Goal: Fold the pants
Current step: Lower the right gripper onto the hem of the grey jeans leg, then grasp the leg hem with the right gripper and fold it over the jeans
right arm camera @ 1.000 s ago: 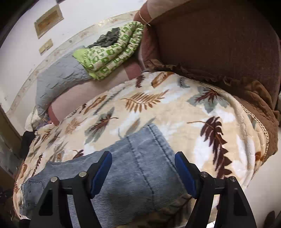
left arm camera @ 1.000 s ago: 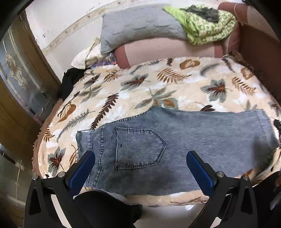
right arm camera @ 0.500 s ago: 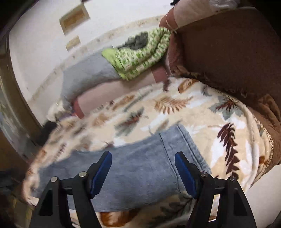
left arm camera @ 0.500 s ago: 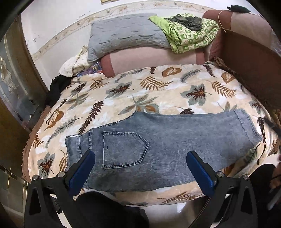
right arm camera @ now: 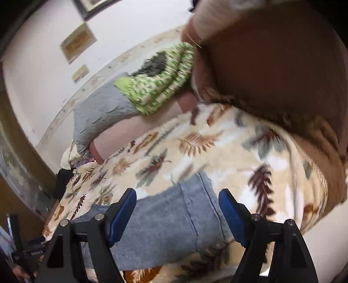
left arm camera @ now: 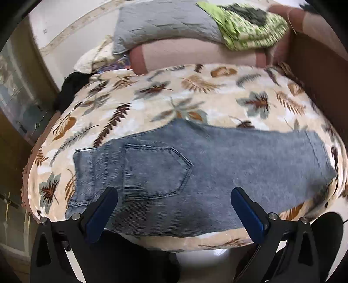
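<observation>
Left wrist view: jeans (left arm camera: 217, 172) flat on bed (left arm camera: 152, 104), long axis crosswise, waist nearer left tool (left arm camera: 174, 209), which hangs wide open and empty. Right tool (right arm camera: 177, 213), jaws opening and empty, hovers over the hem end.

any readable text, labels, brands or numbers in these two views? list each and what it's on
None readable.
Wall plaques: two, any markings on them blurred, cannot be read.
Framed picture: mostly cut off at the top edge, nothing legible.
Jeans: back pocket and waistband show stitching only, no brand patch or tag visible.
Green patterned blanket: printed pattern, too blurred to tell if it holds letters.
</observation>
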A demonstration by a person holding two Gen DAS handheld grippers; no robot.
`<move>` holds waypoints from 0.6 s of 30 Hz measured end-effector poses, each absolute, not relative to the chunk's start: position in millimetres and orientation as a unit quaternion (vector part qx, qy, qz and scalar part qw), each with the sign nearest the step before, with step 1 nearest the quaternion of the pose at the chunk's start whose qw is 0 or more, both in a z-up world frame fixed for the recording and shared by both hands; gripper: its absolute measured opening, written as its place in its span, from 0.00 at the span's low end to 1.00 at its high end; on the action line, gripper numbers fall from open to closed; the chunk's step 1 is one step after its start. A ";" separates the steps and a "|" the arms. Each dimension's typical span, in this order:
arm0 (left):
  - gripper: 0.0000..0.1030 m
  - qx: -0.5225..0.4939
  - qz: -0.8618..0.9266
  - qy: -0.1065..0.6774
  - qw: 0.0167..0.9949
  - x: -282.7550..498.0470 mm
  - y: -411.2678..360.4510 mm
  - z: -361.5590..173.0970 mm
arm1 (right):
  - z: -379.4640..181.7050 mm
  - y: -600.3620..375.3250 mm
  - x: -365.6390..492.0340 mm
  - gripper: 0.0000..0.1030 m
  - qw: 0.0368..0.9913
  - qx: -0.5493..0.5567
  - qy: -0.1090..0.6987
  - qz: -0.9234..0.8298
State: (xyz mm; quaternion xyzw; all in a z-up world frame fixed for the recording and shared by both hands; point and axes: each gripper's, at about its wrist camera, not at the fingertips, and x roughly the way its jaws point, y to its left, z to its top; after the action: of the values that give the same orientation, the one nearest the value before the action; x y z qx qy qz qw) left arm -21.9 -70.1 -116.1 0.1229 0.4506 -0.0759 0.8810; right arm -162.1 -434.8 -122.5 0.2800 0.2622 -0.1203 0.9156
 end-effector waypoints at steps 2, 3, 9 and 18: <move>1.00 0.138 -0.085 0.453 0.877 -24.7 -81.7 -121.0 | -138.2 -447.1 -166.9 0.78 0.901 0.319 0.269 -0.121; 1.00 0.143 -0.091 0.454 0.875 -27.0 -87.1 -123.0 | -146.5 -452.5 -169.2 0.78 0.892 0.343 0.270 -0.117; 1.00 0.170 -0.107 0.465 0.862 -35.7 -106.9 -131.8 | -194.7 -467.8 -172.3 0.78 0.843 0.448 0.286 -0.079; 1.00 0.182 -0.105 0.465 0.860 -37.0 -111.5 -132.2 | -229.6 -470.8 -165.0 0.77 0.821 0.476 0.303 -0.085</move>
State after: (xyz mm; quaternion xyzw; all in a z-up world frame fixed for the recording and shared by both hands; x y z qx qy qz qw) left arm -37.0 -111.5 -132.2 0.1820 0.4651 -0.1048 0.8600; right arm -165.0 -470.8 -229.6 0.4758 0.3030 -0.0851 0.8213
